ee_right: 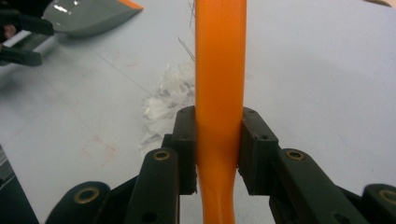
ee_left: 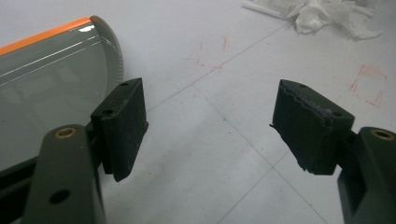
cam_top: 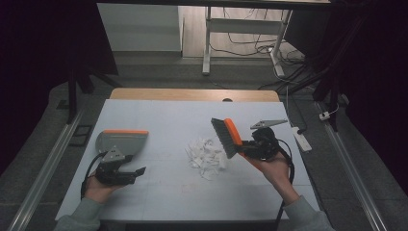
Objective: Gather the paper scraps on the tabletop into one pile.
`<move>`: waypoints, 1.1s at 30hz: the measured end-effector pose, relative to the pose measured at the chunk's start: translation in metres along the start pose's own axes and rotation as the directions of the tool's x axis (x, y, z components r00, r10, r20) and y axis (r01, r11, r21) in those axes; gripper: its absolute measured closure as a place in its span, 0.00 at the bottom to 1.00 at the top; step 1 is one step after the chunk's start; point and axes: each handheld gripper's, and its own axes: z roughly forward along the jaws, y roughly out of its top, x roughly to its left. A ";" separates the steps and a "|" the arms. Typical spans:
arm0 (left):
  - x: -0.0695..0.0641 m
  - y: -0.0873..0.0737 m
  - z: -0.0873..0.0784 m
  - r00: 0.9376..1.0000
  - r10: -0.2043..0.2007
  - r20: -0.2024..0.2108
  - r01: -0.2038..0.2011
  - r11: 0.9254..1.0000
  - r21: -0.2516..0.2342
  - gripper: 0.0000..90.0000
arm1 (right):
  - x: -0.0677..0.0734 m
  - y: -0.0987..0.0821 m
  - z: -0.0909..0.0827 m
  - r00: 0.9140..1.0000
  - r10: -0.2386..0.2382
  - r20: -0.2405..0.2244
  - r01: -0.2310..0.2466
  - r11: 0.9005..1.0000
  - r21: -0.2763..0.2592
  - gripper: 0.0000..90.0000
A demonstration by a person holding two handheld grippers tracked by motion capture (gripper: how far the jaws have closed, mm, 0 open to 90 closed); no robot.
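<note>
Two tongs work over the white table (cam_top: 159,115). Right tongs (ee_right: 218,149) are clamped on the orange plastic handle of the hand brush (cam_top: 229,136), held above the table just right of the white paper scraps (cam_top: 206,156), its long axis slanting up-left from the tongs with dark bristles facing the scraps. Left tongs (ee_left: 210,126) stand wide apart, holding nothing, beside the grey orange-edged dustpan (cam_top: 120,141).

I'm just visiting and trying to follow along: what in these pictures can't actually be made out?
- Dustpan handle: in the high view the left claw and hand cover it; the left gripper view's edge cuts it off.
- Brush bristles: the right gripper view shows its orange handle from behind, bristles beyond the top edge.
- Paper scraps: too small to count.
- Red marks on the table: too faint to read.
</note>
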 end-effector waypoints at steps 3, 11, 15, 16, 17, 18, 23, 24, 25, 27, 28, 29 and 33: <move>0.000 0.000 0.000 1.000 0.001 -0.001 -0.001 1.000 0.000 0.30 | 0.002 0.001 0.008 1.000 -0.011 -0.005 0.011 1.000 0.019 0.78; 0.001 -0.001 0.000 1.000 -0.002 0.000 0.002 1.000 -0.001 0.30 | 0.001 -0.001 0.013 0.999 -0.035 -0.012 0.036 0.999 0.016 0.78; 0.000 -0.001 -0.001 1.000 -0.001 -0.001 0.001 1.000 -0.004 0.30 | -0.007 -0.010 0.009 1.000 -0.023 -0.001 0.023 1.000 0.001 0.78; 0.000 -0.001 -0.001 1.000 -0.001 -0.001 0.001 1.000 -0.005 0.30 | -0.009 -0.014 0.008 1.000 -0.021 0.005 0.021 1.000 -0.004 0.78; 0.000 -0.001 -0.001 1.000 -0.001 -0.002 0.000 1.000 -0.005 0.30 | -0.012 -0.017 0.007 1.000 -0.023 0.011 0.023 1.000 -0.008 0.78; 0.000 -0.001 -0.001 1.000 -0.001 -0.002 0.001 1.000 -0.005 0.30 | -0.014 -0.020 0.005 1.000 -0.020 0.017 0.020 1.000 -0.011 0.78; -0.001 0.000 -0.002 1.000 -0.001 -0.004 0.001 1.000 -0.007 0.30 | -0.028 -0.039 -0.003 0.999 -0.003 0.038 0.005 0.999 -0.036 0.78; -0.001 0.000 -0.002 1.000 -0.001 -0.005 0.001 1.000 -0.008 0.30 | -0.030 -0.044 -0.004 0.999 0.000 0.045 0.001 0.999 -0.037 0.78; -0.001 0.000 -0.002 1.000 0.000 -0.006 0.000 1.000 -0.008 0.30 | -0.033 -0.048 -0.006 0.999 0.003 0.052 -0.001 0.999 -0.040 0.78; -0.001 0.000 -0.002 1.000 0.000 -0.007 0.000 1.000 -0.010 0.30 | -0.037 -0.056 -0.009 0.998 0.004 0.055 -0.002 0.999 -0.048 0.78; -0.002 0.000 -0.002 1.000 0.001 -0.008 -0.001 1.000 -0.011 0.30 | -0.038 -0.060 -0.011 0.998 0.006 0.060 -0.003 0.999 -0.050 0.78; -0.002 0.000 -0.002 1.000 0.001 -0.008 -0.001 1.000 -0.011 0.30 | -0.040 -0.064 -0.012 0.998 0.005 0.064 -0.001 0.999 -0.052 0.78; -0.002 0.000 -0.003 1.000 0.001 -0.010 -0.001 1.000 -0.012 0.30 | -0.045 -0.077 -0.017 0.997 0.008 0.079 -0.003 0.998 -0.057 0.78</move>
